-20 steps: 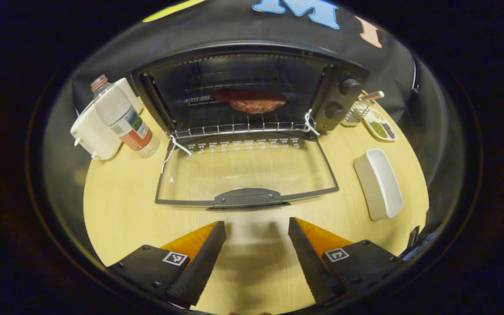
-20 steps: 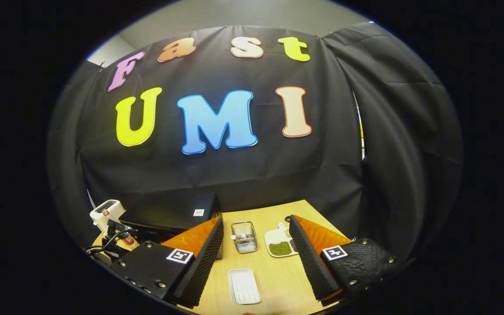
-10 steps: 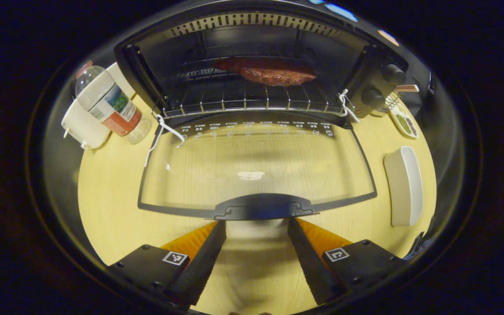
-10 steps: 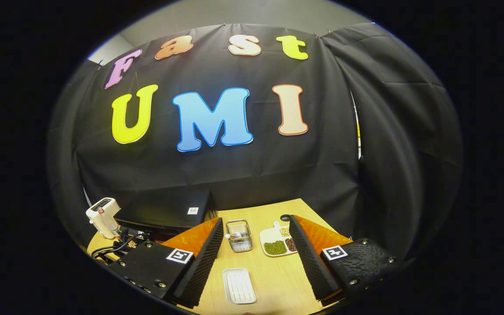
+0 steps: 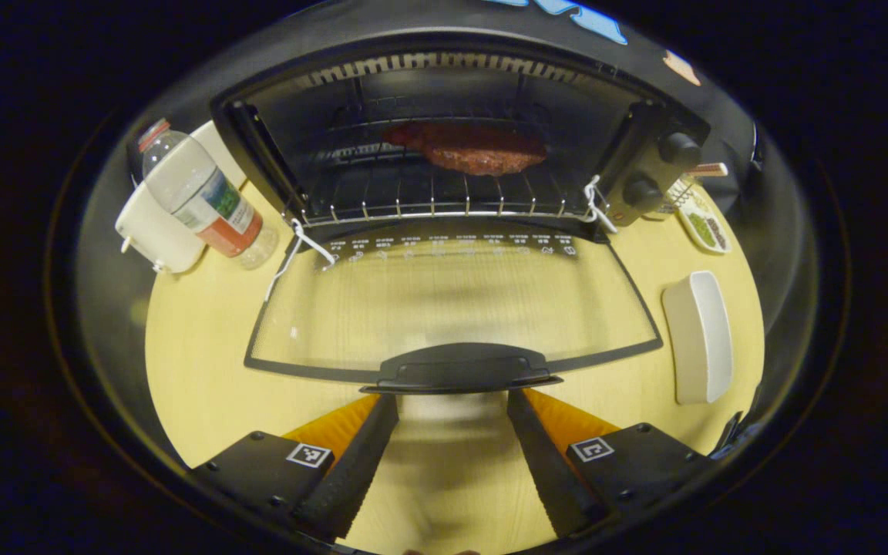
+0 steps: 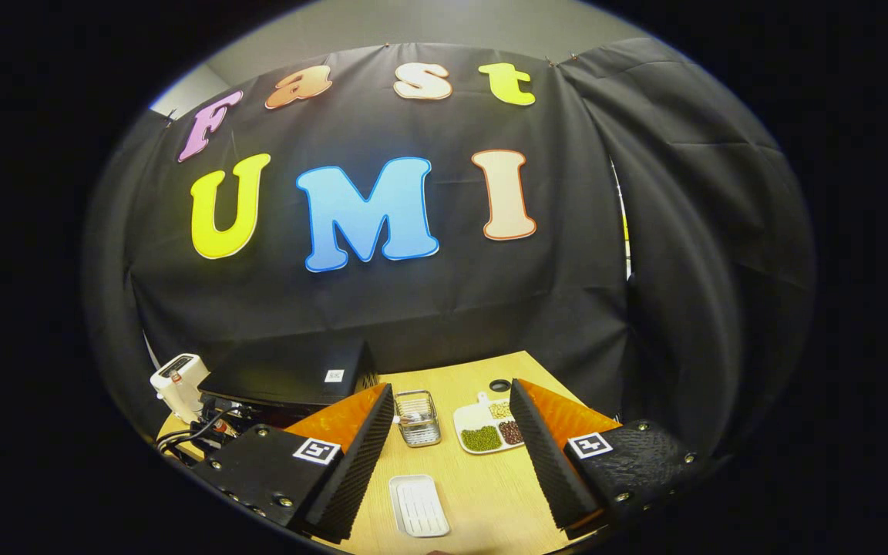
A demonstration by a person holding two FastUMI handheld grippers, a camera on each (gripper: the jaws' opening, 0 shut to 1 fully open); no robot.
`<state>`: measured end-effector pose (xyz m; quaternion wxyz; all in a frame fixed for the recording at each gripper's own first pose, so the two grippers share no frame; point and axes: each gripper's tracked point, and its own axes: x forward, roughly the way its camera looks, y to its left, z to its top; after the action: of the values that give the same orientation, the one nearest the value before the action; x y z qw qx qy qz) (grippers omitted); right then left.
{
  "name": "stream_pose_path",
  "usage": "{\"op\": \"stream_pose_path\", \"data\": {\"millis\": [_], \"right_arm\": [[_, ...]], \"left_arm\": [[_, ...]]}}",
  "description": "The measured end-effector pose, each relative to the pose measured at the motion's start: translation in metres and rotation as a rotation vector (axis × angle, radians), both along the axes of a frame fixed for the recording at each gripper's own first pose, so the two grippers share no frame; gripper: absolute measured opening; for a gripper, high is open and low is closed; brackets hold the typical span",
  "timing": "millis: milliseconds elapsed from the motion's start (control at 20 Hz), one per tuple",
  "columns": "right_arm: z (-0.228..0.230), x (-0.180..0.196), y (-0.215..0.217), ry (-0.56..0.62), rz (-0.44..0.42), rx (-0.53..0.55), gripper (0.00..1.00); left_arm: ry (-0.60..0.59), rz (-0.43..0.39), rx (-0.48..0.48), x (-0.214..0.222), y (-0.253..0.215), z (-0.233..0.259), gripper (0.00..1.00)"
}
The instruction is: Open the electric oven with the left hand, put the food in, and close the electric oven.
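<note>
Left gripper view: my gripper at the open oven door's handle.
My left gripper (image 5: pixel 452 401) is spread wide, gripping nothing, its fingertips just under the door handle (image 5: pixel 459 368) of the electric oven (image 5: pixel 644 166). The meat patty (image 5: pixel 469 148) lies on the rack straight ahead. My right gripper (image 6: pixel 452 397) hangs open and empty above the desk (image 6: pixel 490 486).

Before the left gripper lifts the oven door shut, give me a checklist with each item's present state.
1. Food sits on the rack inside the oven: ok.
2. Door lies fully open and flat: ok.
3. Left gripper open, aimed at the door handle: ok.
4. Fingers under the handle and touching it: cannot tell.
5. Bottle and white tray beside the door, outside its swing: ok.
6. Right gripper open, holding nothing, off to the side above the table: ok.
</note>
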<state>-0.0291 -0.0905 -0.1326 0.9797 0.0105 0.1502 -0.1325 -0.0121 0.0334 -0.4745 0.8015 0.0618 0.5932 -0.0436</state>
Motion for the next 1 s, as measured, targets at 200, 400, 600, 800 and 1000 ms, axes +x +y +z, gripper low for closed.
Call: {"op": "stream_pose_path", "data": {"millis": [200, 400, 600, 800, 1000], "right_arm": [[0.004, 0.005, 0.014, -0.017, 0.027, 0.007, 0.92], [0.011, 0.007, 0.021, -0.032, 0.053, -0.002, 0.92], [0.02, 0.005, 0.018, -0.046, 0.055, -0.021, 0.92], [0.022, 0.003, 0.014, -0.047, 0.051, -0.026, 0.92], [0.022, 0.003, 0.014, -0.048, 0.06, -0.029, 0.92]], "left_arm": [[-0.052, 0.032, -0.056, 0.001, -0.013, 0.026, 1.0], [-0.094, 0.007, -0.05, 0.006, -0.014, 0.041, 0.97], [-0.161, 0.007, -0.062, 0.015, -0.017, 0.063, 1.0], [-0.197, 0.027, -0.081, 0.024, -0.019, 0.071, 1.0], [-0.237, 0.04, -0.073, 0.036, -0.017, 0.078, 0.97]]}}
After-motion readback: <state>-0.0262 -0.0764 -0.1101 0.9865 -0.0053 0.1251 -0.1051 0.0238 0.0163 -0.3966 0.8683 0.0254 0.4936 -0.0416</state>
